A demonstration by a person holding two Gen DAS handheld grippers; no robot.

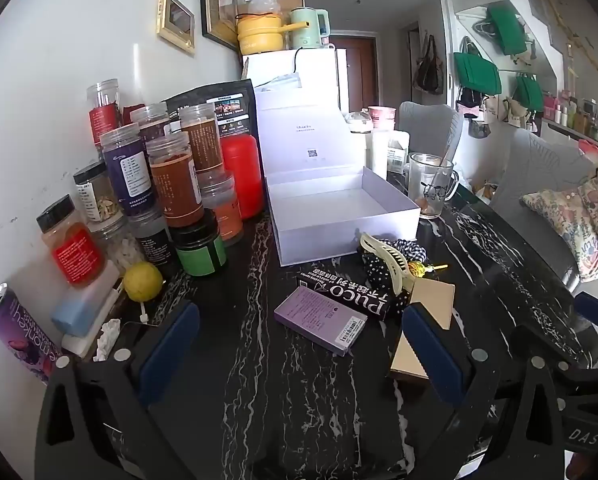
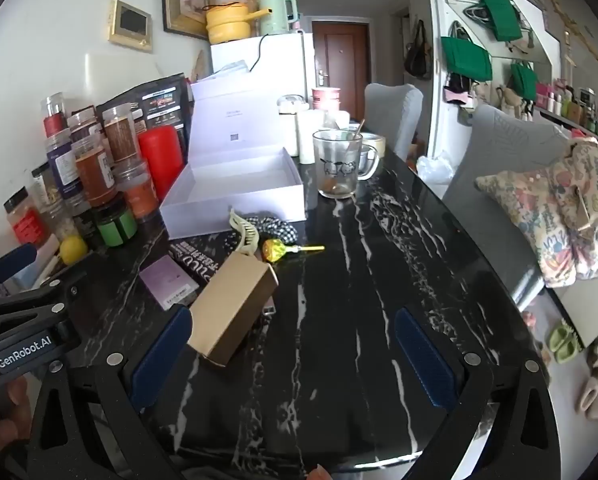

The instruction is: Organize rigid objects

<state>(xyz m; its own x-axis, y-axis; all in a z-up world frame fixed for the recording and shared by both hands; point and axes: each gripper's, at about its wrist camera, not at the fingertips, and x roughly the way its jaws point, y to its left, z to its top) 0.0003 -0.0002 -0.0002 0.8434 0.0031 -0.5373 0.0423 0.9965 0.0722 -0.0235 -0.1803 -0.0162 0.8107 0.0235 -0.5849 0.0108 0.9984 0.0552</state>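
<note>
Grippers — left (image 1: 299, 354) and right (image 2: 295, 356) both spread wide, holding nothing | tan box (image 2: 235, 308) lay on table (image 2: 379, 260) just beside right's left finger | white box (image 1: 339, 208) open — behind clip (image 1: 383, 258), purple box (image 1: 321, 320).

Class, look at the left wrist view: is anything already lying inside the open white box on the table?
No. The white box stands open with its lid up, and its visible floor is bare.

One open white box (image 1: 339, 216), three small cartons (image 1: 321, 320), one hair claw (image 1: 383, 260), one lollipop (image 2: 275, 251), one glass mug (image 1: 431, 184).
</note>
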